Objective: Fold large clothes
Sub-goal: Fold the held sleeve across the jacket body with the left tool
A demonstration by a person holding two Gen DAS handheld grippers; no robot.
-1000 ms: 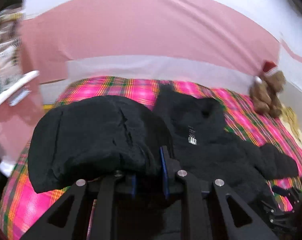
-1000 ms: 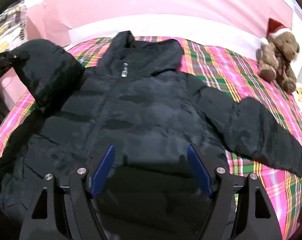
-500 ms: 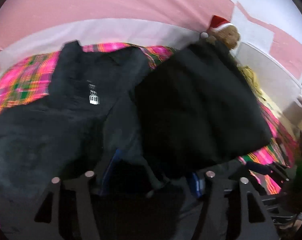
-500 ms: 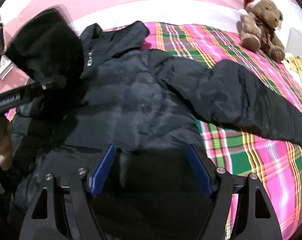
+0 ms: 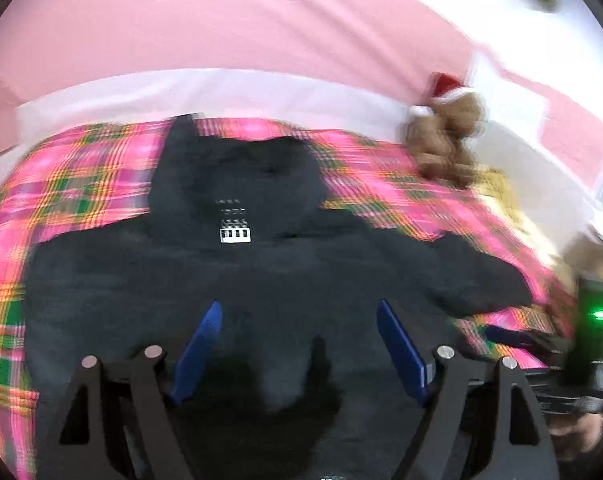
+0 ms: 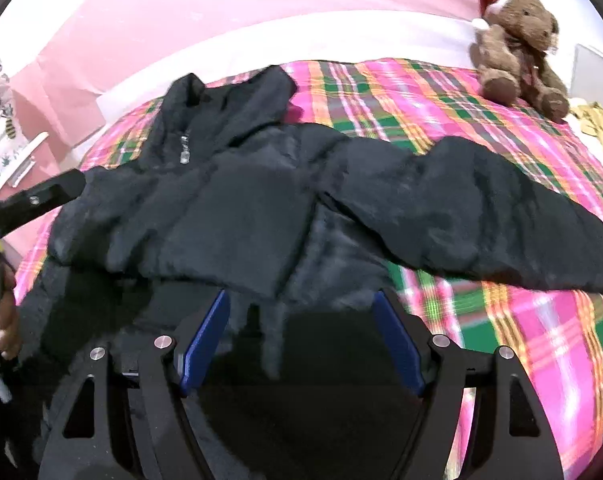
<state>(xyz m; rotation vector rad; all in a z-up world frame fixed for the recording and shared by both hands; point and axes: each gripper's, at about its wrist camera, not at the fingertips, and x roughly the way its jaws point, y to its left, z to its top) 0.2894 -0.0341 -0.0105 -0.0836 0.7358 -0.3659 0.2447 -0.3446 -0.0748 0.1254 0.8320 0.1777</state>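
Both tongs I am running stand with their blue pads spread wide and nothing pinched between them. On the left tongs (image 5: pixel 297 344) the jaws have just been opening, and I see only the black jacket (image 5: pixel 261 280) lying beneath the gap, not gripped. On the right tongs (image 6: pixel 299 336) the pads are equally apart, hovering over the jacket's lower front with no cloth caught. From the right wrist view, the jacket lies on its back on the plaid bedspread (image 6: pixel 521 332), collar (image 6: pixel 205 100) toward the far edge of the bed. Its near-side sleeve (image 6: pixel 173 216) is folded across the chest, the cuff end resting just ahead of the right tongs. Its other sleeve (image 6: pixel 481 204) stretches out flat to the right across the pink, green and orange checks. A small zip pull (image 6: pixel 184 148) shows below the collar. In the left wrist view, which is motion-blurred, a white label (image 5: pixel 235 235) sits at the middle of the chest. Beyond the jacket, a brown teddy bear (image 6: pixel 517 48) in a red and white hat sits at the far right corner of the bedspread, well apart from the sleeve. A yellow cloth (image 6: pixel 597 128) lies just beside the bear at the edge. Behind the bed rises a pink wall (image 6: pixel 221 12) with a white band along its foot. At the left edge of the right wrist view, I see part of the left tongs' black frame and the person's hand (image 6: pixel 5 320) holding it.
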